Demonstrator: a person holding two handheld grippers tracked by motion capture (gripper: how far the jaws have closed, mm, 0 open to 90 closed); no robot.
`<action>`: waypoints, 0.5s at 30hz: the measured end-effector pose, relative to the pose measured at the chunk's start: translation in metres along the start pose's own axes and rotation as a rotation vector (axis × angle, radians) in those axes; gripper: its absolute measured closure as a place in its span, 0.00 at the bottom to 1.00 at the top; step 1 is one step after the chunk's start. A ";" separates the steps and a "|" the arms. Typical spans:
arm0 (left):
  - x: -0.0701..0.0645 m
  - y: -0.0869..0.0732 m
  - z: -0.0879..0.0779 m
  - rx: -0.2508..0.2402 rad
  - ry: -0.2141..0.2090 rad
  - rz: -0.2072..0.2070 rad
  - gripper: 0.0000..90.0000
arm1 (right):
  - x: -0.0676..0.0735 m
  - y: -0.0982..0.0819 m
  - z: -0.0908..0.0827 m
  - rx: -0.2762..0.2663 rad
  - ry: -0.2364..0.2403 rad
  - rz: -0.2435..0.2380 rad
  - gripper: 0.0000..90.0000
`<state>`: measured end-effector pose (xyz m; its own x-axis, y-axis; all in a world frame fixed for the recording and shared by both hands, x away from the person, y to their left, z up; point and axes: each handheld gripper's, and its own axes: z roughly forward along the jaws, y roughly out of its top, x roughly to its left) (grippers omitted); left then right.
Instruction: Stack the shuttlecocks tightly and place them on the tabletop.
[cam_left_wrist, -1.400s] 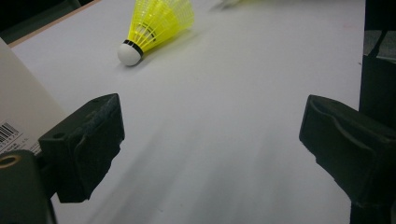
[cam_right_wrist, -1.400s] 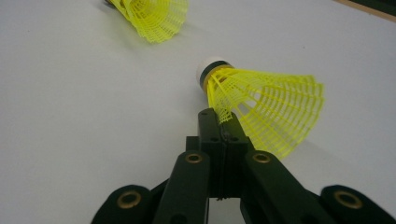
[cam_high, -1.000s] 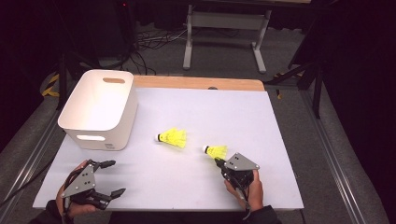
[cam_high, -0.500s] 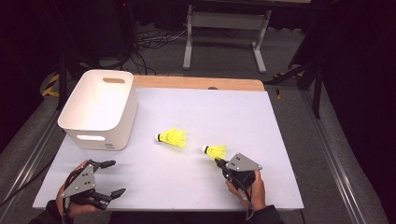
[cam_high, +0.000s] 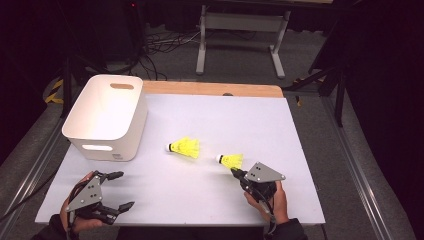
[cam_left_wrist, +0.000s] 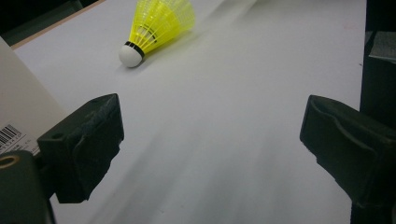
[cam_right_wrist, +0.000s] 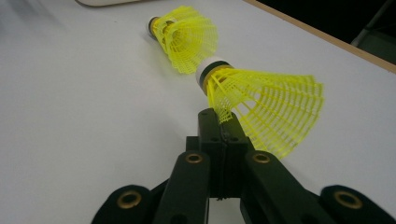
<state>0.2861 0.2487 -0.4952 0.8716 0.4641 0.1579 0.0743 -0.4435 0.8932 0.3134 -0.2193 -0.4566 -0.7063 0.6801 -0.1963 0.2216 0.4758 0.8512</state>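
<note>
High view frames across the last second are almost alike: neither shuttlecock has been shifted, and both hands have been kept nearly where they were. The right tongs (cam_high: 234, 172) are seen near the front right of the worktop (cam_high: 200, 210), with their tips at the skirt of the nearer shuttlecock (cam_high: 231, 160). In the right gripper view the jaws are pressed flat together, and the lower edge of that shuttlecock's yellow mesh skirt (cam_right_wrist: 266, 109) appears to be pinched at their very tip. Its white cork end is pointed away from the tongs. Whether it has been raised off the surface cannot be told.

The other shuttlecock (cam_high: 185, 147) is left lying on its side near the middle of the worktop, just beyond the held one and apart from it. The left tongs (cam_high: 125, 190) are held wide, with nothing between them, at the front left corner, close to the white bin (cam_high: 115, 145). In the left gripper view the free shuttlecock (cam_left_wrist: 156, 23) is seen well ahead of the spread jaws.

Since no movement has been made, the grasp is judged to be just settled and the carry not yet begun. A pinch on thin mesh alone is slight, so a slip could be expected during a quick lift. The bin is still to be reached across the worktop, and the second shuttlecock remains to be picked up.
</note>
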 end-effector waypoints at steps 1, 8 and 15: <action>0.000 0.000 0.000 0.000 0.001 0.000 0.08 | 0.000 0.001 0.000 0.000 0.004 -0.002 1.00; 0.000 0.000 0.000 -0.001 0.002 -0.001 0.07 | -0.005 0.004 0.001 -0.005 0.032 -0.011 1.00; 0.000 0.000 0.000 0.000 0.001 0.001 0.07 | -0.009 0.009 0.005 -0.012 0.067 -0.027 1.00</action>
<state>0.2864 0.2489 -0.4953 0.8711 0.4646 0.1588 0.0740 -0.4441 0.8929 0.3253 -0.2183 -0.4495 -0.7553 0.6283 -0.1862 0.1945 0.4863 0.8519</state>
